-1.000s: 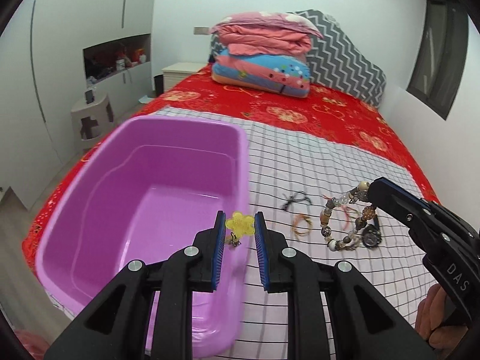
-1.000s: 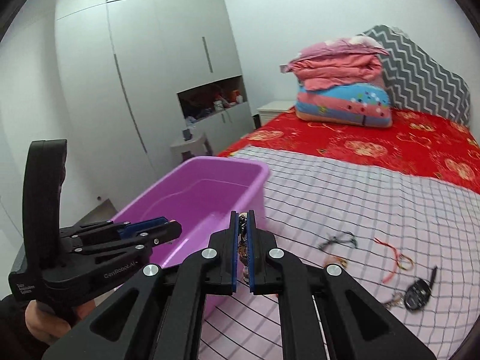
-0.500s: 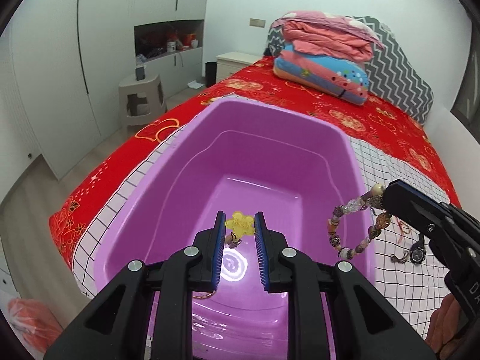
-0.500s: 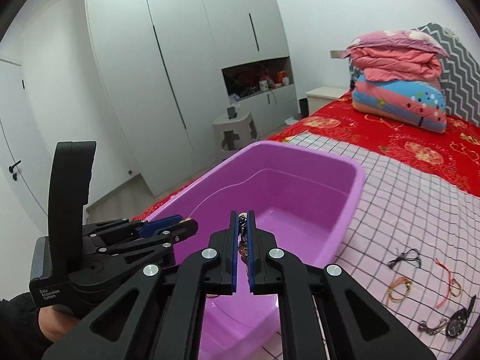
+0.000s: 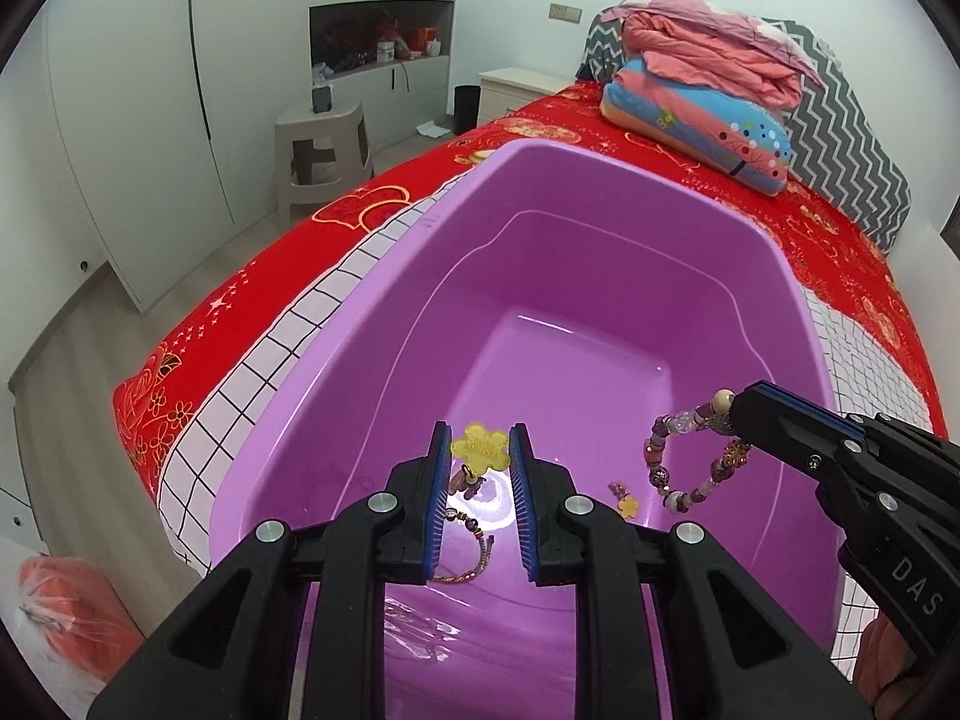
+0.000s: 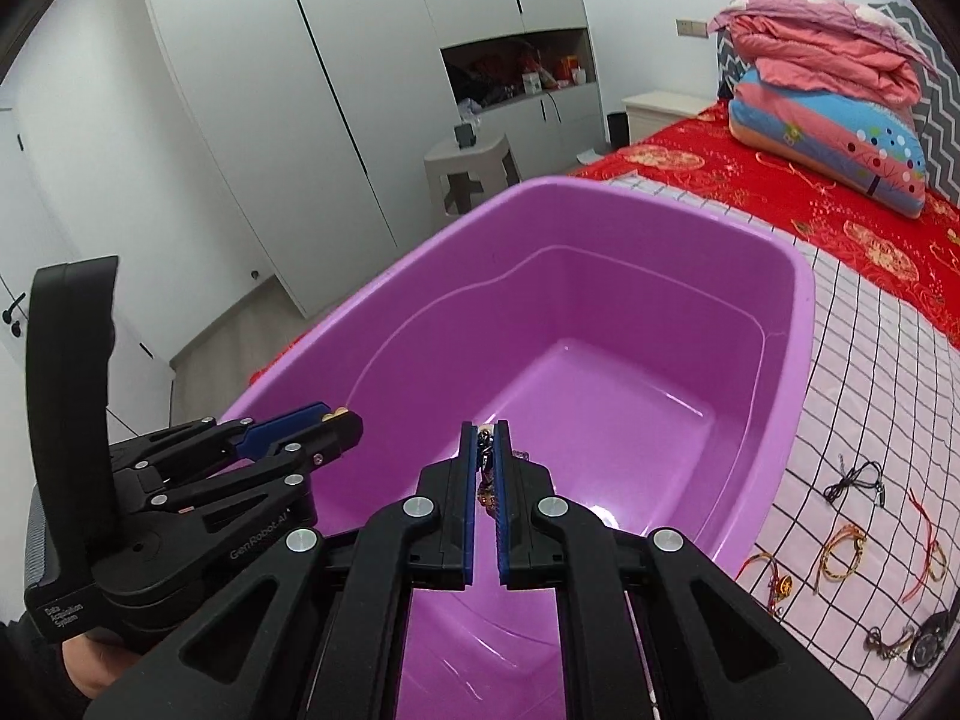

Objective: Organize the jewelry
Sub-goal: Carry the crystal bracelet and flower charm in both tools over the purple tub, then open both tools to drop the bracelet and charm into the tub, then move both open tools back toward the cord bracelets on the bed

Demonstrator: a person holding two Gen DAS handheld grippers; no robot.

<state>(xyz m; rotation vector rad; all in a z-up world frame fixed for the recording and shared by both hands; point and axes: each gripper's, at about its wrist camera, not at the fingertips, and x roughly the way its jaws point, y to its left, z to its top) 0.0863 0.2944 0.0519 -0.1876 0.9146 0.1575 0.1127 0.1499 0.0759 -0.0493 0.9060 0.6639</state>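
I am holding both loads over the purple basin [image 5: 600,192], which is sitting near the left edge of the bed [image 5: 252,300]. My left gripper [image 5: 480,450] is pinching a yellow flower charm [image 5: 480,449], its braided cord [image 5: 474,546] dangling toward the basin floor. My right gripper [image 6: 486,438] is pressed together on a beaded bracelet [image 5: 678,456], whose loop is hanging inside the basin near the right wall. I am judging the release as the step in hand: I should be lowering each piece close to the floor before spreading the jaws, so beads are not bouncing out, and keeping the two apart to avoid tangling. More bracelets [image 6: 840,552] are lying on the checked sheet [image 6: 870,390] by the bed's near edge.
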